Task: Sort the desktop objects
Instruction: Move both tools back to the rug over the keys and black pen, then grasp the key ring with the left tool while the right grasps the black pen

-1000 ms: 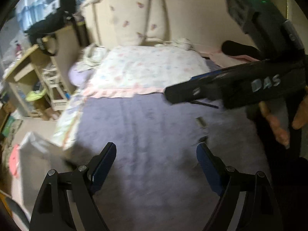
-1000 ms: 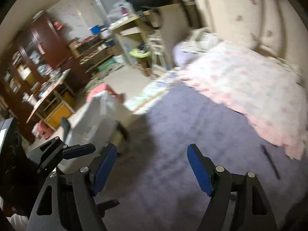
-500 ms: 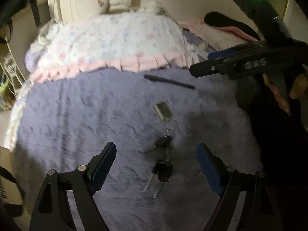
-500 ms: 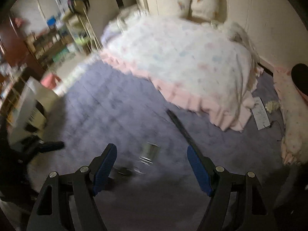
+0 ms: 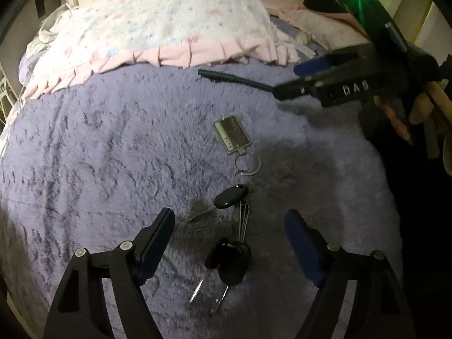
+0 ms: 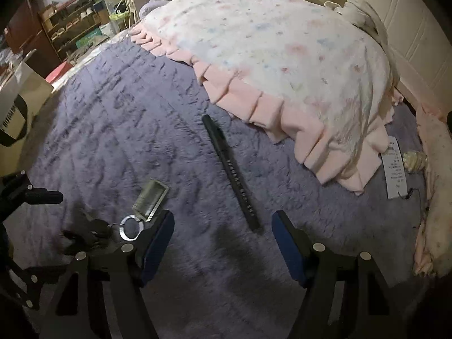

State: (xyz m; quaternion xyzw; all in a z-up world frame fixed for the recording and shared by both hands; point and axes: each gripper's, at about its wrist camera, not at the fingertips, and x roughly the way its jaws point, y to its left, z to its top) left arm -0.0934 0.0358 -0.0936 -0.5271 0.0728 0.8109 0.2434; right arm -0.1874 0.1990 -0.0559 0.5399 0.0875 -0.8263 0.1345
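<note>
- Your left gripper hangs angled down over the bunch of black-headed keys on a silver ring; the blue pads straddle the bunch without touching it, and the jaws are closing slowly with nothing gripped yet; that placement suggests you mean to take the keys first.
- Your right gripper is angled down towards the slim black pen; the near end of the pen lies just ahead of the gap between its pads; these jaws are also closing and hold nothing, so I judge the pen is its target.
- The keys lie loose on the fluffy lilac blanket; two plastic-headed keys and some thin bare blades fan out from the ring, and a small rectangular metal tag lies at the far end of the chain.
- The pen lies flat and straight on the same blanket, near the pink ruffled edge of the flowered white quilt, not touching it; pale print runs along its barrel, too small to read.
- The deep pile may let the thin key blades sink; a low, centred pinch looks wise.
</note>
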